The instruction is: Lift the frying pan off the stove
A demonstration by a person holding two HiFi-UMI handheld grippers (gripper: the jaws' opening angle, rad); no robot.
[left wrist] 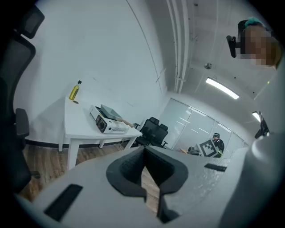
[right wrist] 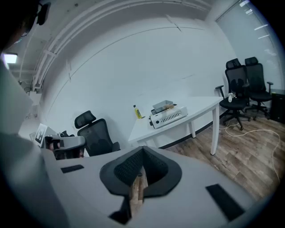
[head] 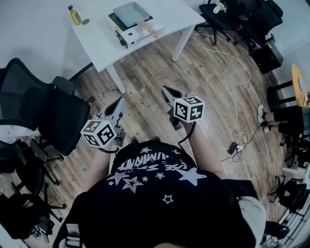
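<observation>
The frying pan (head: 130,12), a shallow square grey one, sits on a small white tabletop stove (head: 127,34) on a white surface (head: 97,46) across the room, well apart from me. Its pale wooden handle (head: 148,28) sticks out past the stove's edge toward my right side. I judge the pan to be rigid metal, fairly heavy, with its weight away from the handle, so it would likely dip at the far side when raised. The wood looks like the least slippery place to take hold, close to where it joins the pan. A small yellow bottle (head: 74,15) stands on the same surface, apart from the stove, near the far left corner. My left gripper (head: 118,104) and right gripper (head: 167,92) are held low in front of my body above a wood floor (head: 145,82), pointing toward the surface. Each has its jaws closed tip to tip with nothing held. Black office chairs (head: 58,116) stand to my left, and a white cable (head: 237,92) trails over the floor on my right.
</observation>
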